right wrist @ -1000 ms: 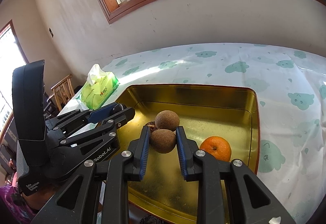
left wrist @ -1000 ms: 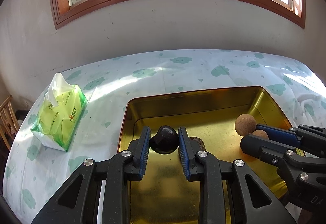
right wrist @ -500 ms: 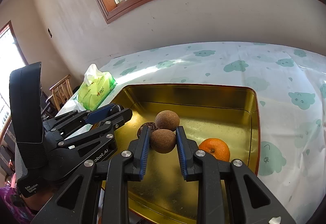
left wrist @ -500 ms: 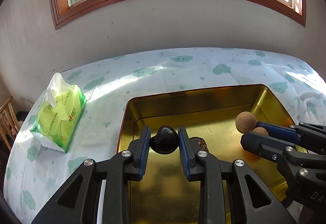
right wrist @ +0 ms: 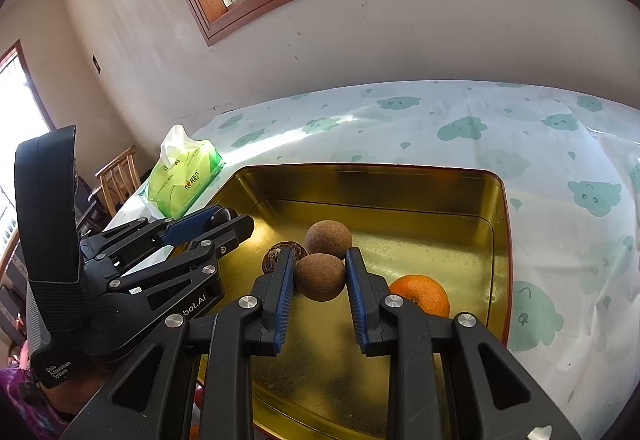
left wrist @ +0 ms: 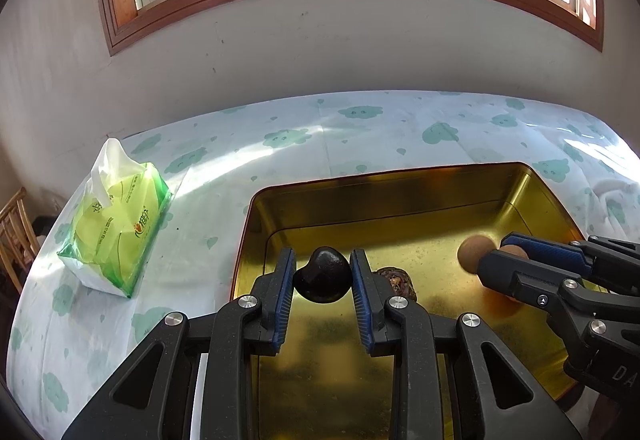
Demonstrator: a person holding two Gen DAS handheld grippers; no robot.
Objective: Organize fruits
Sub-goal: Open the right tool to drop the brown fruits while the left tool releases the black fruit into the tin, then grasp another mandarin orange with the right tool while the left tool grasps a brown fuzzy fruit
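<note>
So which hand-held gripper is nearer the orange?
Right. The right hand-held gripper, shut on a brown fruit, sits just beside the orange; the left hand-held gripper, holding a dark fruit, is farther across the tray.

"bot.AI" on left tool (right wrist: 224, 216)

Tray (right wrist: 496, 240) right half free; orange (right wrist: 420, 294) maybe blocks.

orange (right wrist: 420, 294) partly behind right finger, wrinkled fruit (left wrist: 396, 279) half hidden, chair (left wrist: 14, 236) cropped
</note>
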